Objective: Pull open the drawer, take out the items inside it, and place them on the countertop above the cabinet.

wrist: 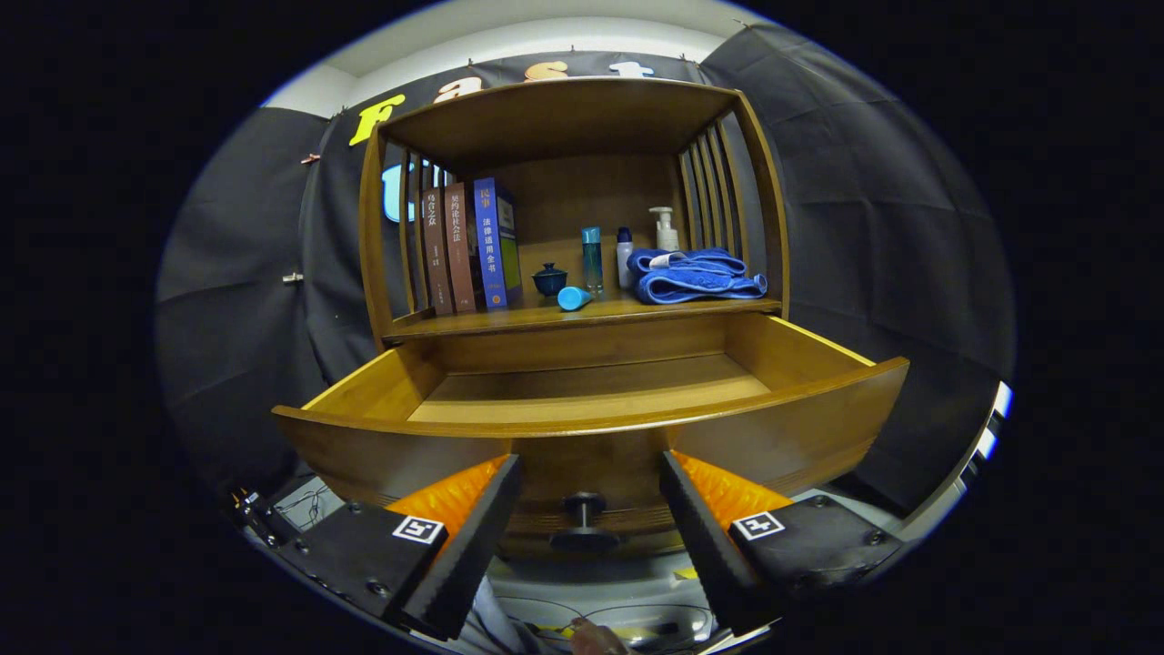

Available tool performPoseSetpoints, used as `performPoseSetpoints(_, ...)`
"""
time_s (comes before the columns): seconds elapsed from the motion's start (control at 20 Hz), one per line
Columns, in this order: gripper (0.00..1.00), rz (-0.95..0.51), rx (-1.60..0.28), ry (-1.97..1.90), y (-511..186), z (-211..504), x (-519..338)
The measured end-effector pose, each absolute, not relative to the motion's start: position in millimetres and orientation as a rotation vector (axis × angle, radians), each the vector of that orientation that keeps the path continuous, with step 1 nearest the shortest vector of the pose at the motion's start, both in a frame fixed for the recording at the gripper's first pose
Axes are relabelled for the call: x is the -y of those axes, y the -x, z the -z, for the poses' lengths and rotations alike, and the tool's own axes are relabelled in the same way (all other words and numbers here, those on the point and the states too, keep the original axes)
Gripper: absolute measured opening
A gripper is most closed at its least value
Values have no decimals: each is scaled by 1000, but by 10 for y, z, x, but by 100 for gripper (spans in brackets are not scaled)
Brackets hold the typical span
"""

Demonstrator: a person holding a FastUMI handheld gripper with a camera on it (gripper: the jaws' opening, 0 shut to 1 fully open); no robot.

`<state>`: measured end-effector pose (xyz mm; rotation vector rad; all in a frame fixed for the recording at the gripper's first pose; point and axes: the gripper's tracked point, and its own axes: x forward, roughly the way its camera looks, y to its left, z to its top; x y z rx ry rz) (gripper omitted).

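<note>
Your gripper [589, 509] is open, its fingers spread either side of the knob [583, 506] without touching it. The drawer [591, 428] stands pulled out just ahead of you, its visible floor bare. On the countertop [546, 316] beyond: books [468, 246] at left, a small pot [549, 279], a tipped cup [574, 297], bottles [593, 257], and a folded towel [696, 275] at right.
</note>
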<state>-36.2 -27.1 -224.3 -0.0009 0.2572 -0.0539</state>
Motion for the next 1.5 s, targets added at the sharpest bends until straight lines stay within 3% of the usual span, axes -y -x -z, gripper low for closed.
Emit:
performPoseSetpoints(1.0, 98, 53, -279, -8, -1289, 2322, 266)
performPoseSetpoints(1.5, 99, 68, -280, 1, -1644, 2365, 285)
